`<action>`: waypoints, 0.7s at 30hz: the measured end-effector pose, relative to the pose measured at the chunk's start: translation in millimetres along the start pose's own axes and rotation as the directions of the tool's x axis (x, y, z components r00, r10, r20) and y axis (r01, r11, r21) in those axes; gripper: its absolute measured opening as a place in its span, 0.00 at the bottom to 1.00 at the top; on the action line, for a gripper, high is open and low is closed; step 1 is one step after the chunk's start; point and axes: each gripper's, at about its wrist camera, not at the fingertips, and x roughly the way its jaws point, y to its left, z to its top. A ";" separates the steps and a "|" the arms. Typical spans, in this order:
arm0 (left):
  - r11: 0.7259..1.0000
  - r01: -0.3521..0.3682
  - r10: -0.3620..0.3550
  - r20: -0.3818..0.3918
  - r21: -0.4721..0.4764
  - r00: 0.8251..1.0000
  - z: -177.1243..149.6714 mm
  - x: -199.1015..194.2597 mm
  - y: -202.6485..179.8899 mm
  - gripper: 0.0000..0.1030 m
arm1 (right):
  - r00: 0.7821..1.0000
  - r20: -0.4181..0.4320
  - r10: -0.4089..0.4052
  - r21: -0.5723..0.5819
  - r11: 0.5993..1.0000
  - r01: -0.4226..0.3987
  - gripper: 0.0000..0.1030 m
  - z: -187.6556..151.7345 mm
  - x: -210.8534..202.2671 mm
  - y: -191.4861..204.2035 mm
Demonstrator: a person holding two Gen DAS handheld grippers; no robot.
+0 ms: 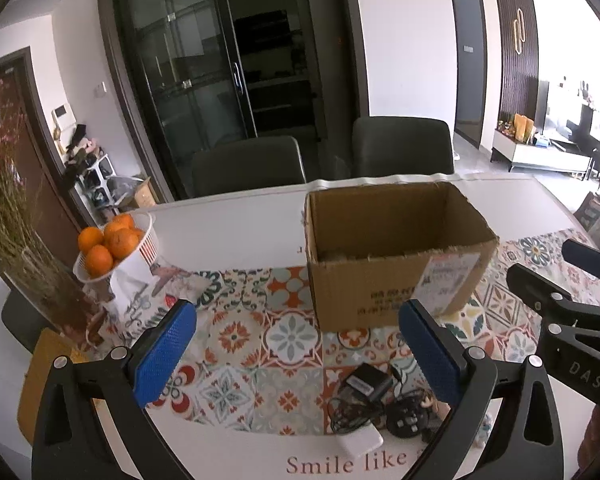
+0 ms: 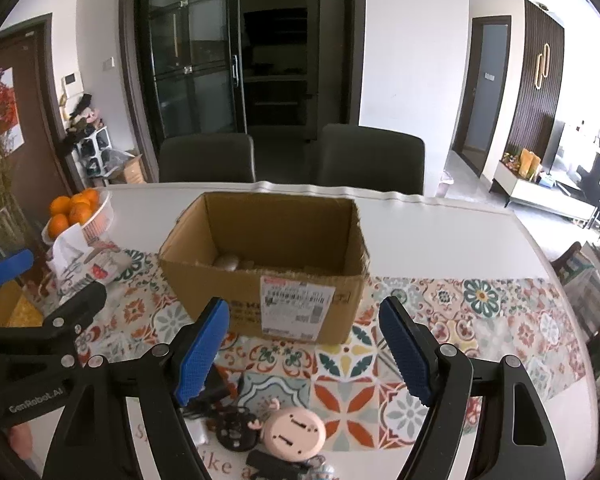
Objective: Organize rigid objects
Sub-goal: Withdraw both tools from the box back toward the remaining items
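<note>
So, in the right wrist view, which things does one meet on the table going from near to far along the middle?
Pink round device → patterned table runner → cardboard box → bare white table → dark chairs.

Left gripper [image 1: 296, 356] and right gripper [image 2: 304, 352], both pitched downward and forward. Each carries two black arms ending in blue textured fingers [image 1: 162, 354] [image 2: 202, 352], spread apart with nothing between them; the left pair stands wider. The two grippers sit side by side, each visible at the edge of the other's view.
</note>
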 end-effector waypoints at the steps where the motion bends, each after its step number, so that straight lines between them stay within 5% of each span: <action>1: 1.000 0.001 -0.001 -0.006 -0.003 1.000 -3.2 -0.2 0.2 1.00 | 1.000 0.000 0.006 0.002 1.000 -0.006 0.75 -4.1 -0.6 0.8; 21: 0.999 0.035 -0.036 -0.132 -0.010 0.991 -74.8 12.4 -6.7 1.00 | 0.995 -0.080 0.062 -0.008 0.998 -0.063 0.75 -67.9 8.8 7.8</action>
